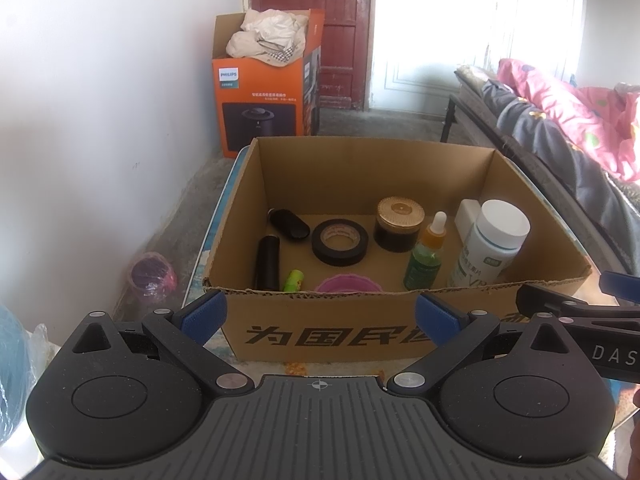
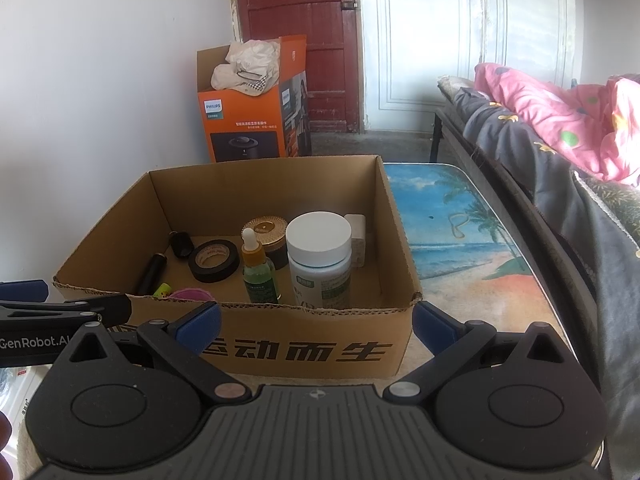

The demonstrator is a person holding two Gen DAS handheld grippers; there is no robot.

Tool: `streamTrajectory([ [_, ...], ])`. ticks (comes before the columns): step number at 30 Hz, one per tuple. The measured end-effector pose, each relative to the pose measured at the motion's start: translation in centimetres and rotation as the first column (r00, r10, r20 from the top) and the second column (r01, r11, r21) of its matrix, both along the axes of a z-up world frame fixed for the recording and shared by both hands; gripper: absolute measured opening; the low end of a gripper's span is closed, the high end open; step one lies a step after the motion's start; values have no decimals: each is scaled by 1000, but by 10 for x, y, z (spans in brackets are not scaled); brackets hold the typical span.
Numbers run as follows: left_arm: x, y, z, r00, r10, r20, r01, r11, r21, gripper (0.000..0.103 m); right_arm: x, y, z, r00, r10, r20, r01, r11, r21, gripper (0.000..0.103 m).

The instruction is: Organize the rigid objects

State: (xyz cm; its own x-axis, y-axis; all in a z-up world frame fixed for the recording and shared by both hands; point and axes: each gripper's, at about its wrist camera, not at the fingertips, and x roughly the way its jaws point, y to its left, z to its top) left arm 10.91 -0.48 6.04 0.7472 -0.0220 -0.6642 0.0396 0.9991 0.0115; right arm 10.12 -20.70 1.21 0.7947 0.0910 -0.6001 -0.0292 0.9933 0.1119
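Both grippers hang before the near wall of the cardboard box (image 1: 320,336), and each one is empty. The left gripper (image 1: 320,314) has its fingers spread wide, and the right gripper (image 2: 316,322) the same.

All the rigid objects stand or lie inside the box: a black tape roll (image 1: 340,242), a gold-lidded jar (image 1: 399,224), a dropper bottle (image 1: 426,258), a white-capped pill bottle (image 1: 490,248), a black cylinder (image 1: 267,262) at the left, and a pink thing (image 1: 346,283) at the near wall, maybe a small cup.

The table (image 2: 460,232) to the right of the box is bare, so I judge the packing is almost finished. The next move would be to check for remaining items, or to withdraw.
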Motion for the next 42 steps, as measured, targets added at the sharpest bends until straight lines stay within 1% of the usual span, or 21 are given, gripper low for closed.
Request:
streamTrajectory([
  [42,0,-3,1,1000,3,-1,-3,1000,5,101,-1,0,-5,1000,-4,-4,4,1000,10,103],
])
